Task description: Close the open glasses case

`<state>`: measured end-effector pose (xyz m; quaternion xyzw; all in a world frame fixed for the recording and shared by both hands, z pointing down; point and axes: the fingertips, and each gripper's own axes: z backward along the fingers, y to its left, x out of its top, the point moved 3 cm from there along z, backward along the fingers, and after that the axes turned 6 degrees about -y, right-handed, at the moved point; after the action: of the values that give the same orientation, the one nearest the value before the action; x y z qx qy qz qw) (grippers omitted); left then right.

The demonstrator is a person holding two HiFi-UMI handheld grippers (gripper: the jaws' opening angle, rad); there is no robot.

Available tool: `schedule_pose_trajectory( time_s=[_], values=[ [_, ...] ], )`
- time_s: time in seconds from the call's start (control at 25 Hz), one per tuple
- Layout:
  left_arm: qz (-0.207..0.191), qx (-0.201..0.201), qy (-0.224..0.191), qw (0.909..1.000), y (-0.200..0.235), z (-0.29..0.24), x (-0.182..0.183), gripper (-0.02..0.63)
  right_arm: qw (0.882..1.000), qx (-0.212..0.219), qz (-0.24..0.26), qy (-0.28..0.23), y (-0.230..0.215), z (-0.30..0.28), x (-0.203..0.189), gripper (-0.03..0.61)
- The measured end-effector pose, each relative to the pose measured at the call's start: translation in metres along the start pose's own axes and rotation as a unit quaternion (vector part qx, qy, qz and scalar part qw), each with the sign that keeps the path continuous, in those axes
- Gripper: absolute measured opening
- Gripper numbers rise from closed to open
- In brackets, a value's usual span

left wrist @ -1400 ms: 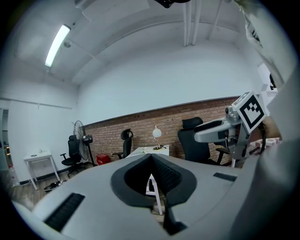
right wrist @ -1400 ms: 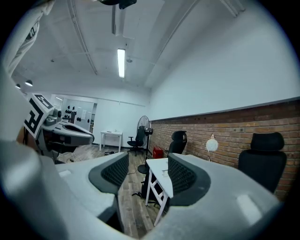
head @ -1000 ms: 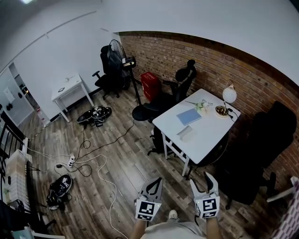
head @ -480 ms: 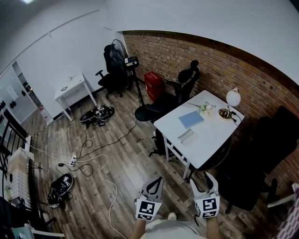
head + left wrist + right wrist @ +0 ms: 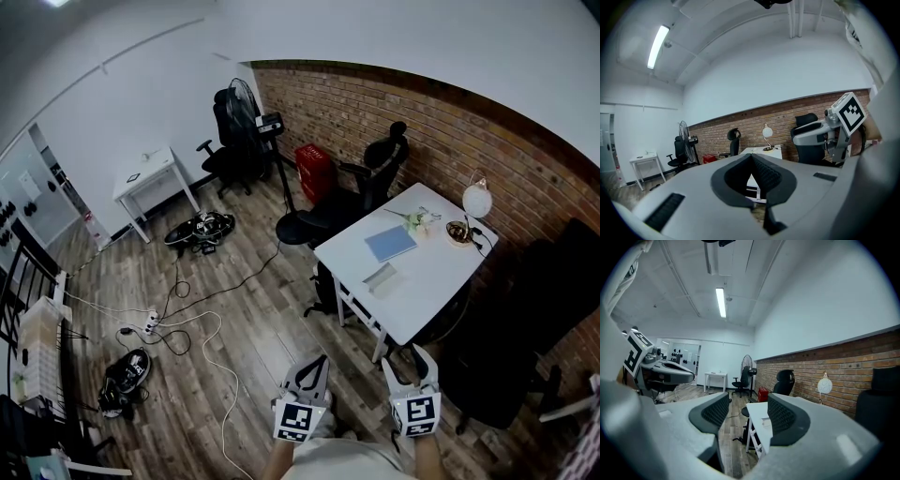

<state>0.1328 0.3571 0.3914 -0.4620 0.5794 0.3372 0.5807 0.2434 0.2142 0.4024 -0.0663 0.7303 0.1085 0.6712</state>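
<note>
1. At the left, cables (image 5: 187,319) lie over the wooden floor. Compared with one second ago, the whole room has slid a little in the head view, so I judge that the person is walking.
2. The left gripper (image 5: 315,366) is held low before the body. Its tongs are together, tip against tip, with nothing between them, the same as before.
3. The right gripper (image 5: 403,361) is just beside it. Its tongs stand apart and are empty, and it has also kept its place in the view.
4. The white surface (image 5: 427,286) is at the right, well apart from both grippers. It now sits slightly more to the right and lower than before.
5. On it, near a blue notebook (image 5: 391,243), lies a pale oblong thing which I take for the glasses case (image 5: 381,278). It is too small to tell how its lid stands.
6. I judge that the closing has not begun, because the person must first come to the surface.
</note>
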Motion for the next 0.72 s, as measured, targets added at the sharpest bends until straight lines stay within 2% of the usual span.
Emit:
schedule_pose_trajectory(
  time_s=[0.72],
  values=[
    [-0.004, -0.034, -0.004, 0.9994, 0.064, -0.079, -0.010, 0.002, 0.999, -0.032, -0.003, 0.007, -0.020, -0.089, -0.004, 0.259]
  ],
)
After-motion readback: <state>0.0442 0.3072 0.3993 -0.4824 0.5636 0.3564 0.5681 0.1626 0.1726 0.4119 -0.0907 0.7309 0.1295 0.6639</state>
